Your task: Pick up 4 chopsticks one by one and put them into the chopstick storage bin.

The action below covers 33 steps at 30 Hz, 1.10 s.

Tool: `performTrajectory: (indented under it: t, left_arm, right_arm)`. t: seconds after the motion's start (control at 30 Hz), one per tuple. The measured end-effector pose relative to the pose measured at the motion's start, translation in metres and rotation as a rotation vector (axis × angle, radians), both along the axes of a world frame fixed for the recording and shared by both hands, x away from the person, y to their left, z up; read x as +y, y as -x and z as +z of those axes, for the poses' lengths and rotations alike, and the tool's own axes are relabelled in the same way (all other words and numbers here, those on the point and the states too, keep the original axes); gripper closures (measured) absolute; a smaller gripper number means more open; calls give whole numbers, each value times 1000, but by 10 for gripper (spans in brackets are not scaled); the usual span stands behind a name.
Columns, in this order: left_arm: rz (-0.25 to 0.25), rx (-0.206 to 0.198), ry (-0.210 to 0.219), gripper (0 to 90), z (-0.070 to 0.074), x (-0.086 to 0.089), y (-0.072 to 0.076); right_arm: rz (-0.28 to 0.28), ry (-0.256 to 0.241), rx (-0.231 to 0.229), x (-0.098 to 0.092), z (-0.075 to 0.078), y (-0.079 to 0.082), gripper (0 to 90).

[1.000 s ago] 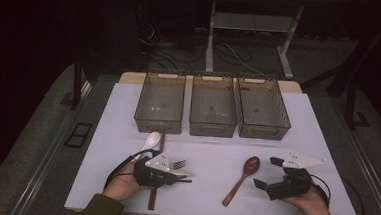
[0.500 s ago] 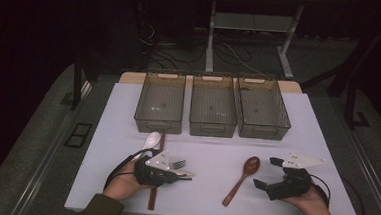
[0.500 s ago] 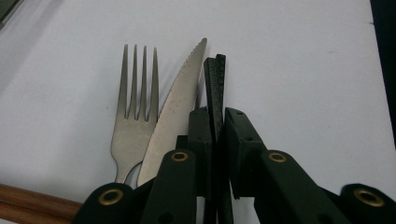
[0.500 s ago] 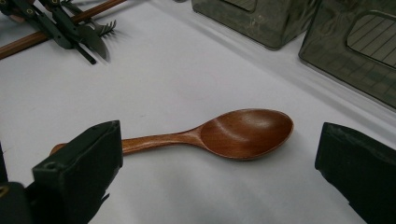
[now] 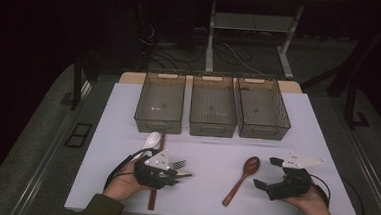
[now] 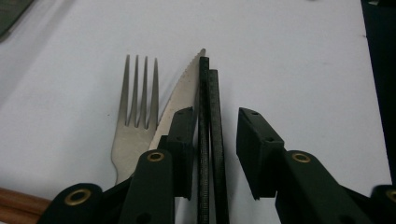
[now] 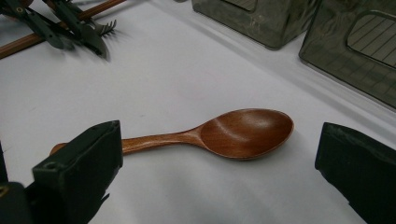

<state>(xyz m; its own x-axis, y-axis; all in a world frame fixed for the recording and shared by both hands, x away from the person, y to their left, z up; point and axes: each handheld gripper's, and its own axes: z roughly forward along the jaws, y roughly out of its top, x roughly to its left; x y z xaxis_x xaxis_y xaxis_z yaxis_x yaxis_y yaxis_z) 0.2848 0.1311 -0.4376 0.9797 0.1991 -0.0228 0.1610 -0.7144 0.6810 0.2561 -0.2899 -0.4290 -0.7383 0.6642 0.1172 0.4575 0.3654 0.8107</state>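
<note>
Seen from above, we hold the left gripper (image 5: 173, 172) low over the white table (image 5: 216, 149) at about 7 o'clock, hand curled round it, jaws pointing toward 3 o'clock. In the left gripper view its jaws stand part-way apart with a pair of thin black chopsticks (image 6: 209, 116) running between them: the sticks lie against the left jaw, with a clear gap to the right one, so nothing is pinched yet. Just beside the sticks at 9 o'clock lie a steel knife (image 6: 180, 98) with a serrated edge and a four-pronged metal fork (image 6: 135, 116), both flat on the table.

The right gripper (image 5: 267, 173) rests at about 5 o'clock of the table, palm under it, jaws spread wide and aimed toward 9 o'clock. In the right gripper view the wooden spoon (image 7: 219, 135) lies flat between the open jaws, touching neither; it is smooth, reddish-brown, with an oval bowl and a slim handle.

Near the left hand a white spoon (image 5: 152, 139) and a long brown stick (image 5: 152, 198) show. Three grey see-through bins (image 5: 213, 106) sit side by side at 12 o'clock.
</note>
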Motion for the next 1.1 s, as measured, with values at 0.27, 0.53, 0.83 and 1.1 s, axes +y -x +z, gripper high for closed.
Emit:
performTrajectory:
  t: [0.27,0.53,0.83,1.1]
  left_arm:
    - [30,-9,71,613,10,10,3]
    - [81,-31,105,556,18,29,7]
    - [147,-41,103,566,19,57,13]
    - [185,-8,114,627,12,79,19]
  right_arm:
    - [-1,-4,-2,0,0,0,10]
    - [0,-4,-3,-1,0,0,10]
    - [0,1,-3,-1,0,0,10]
    - [0,-1,-1,-2,0,0,10]
